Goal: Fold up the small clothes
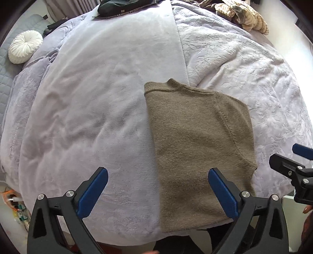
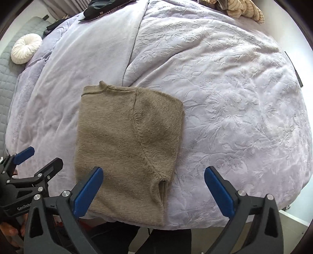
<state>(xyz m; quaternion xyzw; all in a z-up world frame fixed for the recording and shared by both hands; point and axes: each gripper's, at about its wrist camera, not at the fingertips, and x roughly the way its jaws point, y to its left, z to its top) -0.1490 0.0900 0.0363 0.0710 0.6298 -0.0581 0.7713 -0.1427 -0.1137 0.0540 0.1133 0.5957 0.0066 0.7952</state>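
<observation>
An olive-brown knit sweater (image 1: 199, 148) lies folded lengthwise on the lilac bed cover, collar away from me, hem at the near bed edge. It also shows in the right wrist view (image 2: 127, 144). My left gripper (image 1: 158, 175) is open and empty, held above the sweater's near left part. My right gripper (image 2: 153, 174) is open and empty, held above the sweater's near right part. Each gripper shows at the edge of the other's view: the right one (image 1: 291, 166) and the left one (image 2: 42, 156).
The lilac blanket (image 1: 97, 117) covers the bed, with an embossed part to the right (image 2: 234, 117). A round white cushion (image 1: 25, 46) lies far left. A dark garment (image 1: 125, 7) and a striped beige garment (image 1: 242, 15) lie at the far edge. The floor shows at lower left.
</observation>
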